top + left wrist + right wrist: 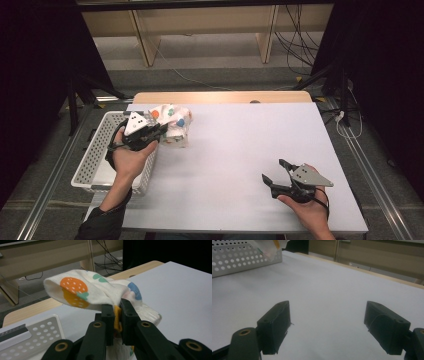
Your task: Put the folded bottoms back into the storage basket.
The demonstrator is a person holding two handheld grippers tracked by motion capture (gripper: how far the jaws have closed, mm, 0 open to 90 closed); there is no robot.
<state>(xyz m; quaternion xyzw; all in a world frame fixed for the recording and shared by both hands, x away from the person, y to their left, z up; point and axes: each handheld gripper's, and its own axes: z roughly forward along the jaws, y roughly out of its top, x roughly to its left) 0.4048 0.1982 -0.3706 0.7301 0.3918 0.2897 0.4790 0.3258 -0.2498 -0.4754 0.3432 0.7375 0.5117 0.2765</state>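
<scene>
Left gripper (117, 311) is clamped on the patterned cloth (82, 291), which bunches just beyond its tips, beside the white basket (90, 170). Right gripper (327, 327) stands wide open, empty, well apart. Step judged: carrying. Next move likely requires clearing the basket rim.

The lower part of the printed cloth (85, 291) was hidden behind the left gripper (117, 315) in the left gripper view. In the right gripper view, the basket (242, 260) was cut off by the top and left edges, and the cloth scrap above it was blurred.
</scene>
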